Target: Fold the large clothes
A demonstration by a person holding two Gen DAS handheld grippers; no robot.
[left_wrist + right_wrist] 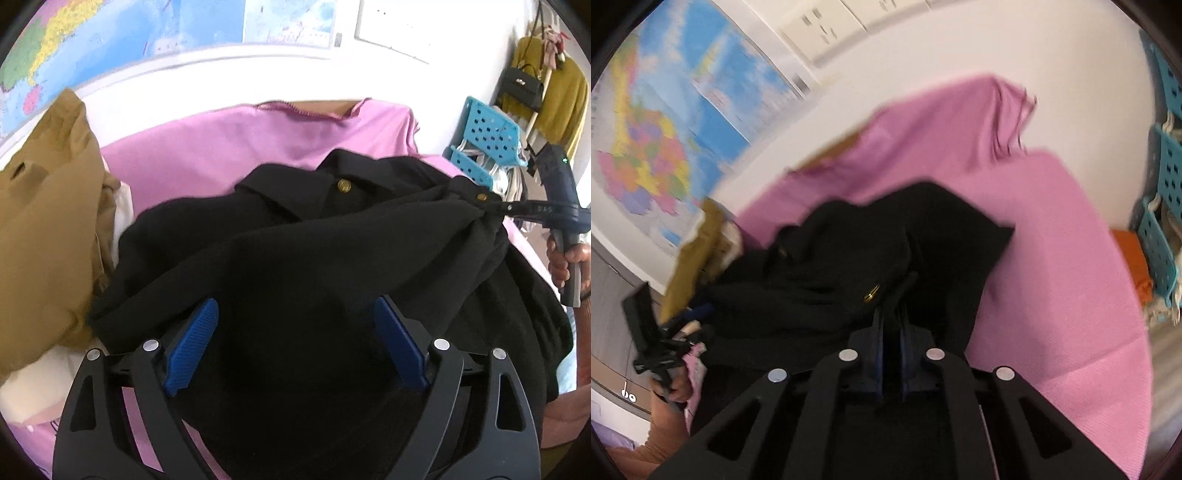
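A black jacket (314, 240) with gold buttons (344, 185) lies bunched on a pink cloth (221, 147). My left gripper (295, 302) hangs over its near part, blue pads (192, 347) wide apart and not pressing the fabric. At the right, my right gripper (504, 209) is shut on the jacket's edge beside a button, and the fabric is drawn taut towards it. In the right wrist view the same jaws (892, 310) stand almost together with black jacket (831, 266) cloth pinched between them.
A tan garment (48, 221) is heaped at the left on something white (33, 387). Blue perforated baskets (487, 133) stand at the right by the wall, with hanging clothes behind. The pink cloth (1052, 258) runs on bare to the right. A hand (569, 262) grips the right handle.
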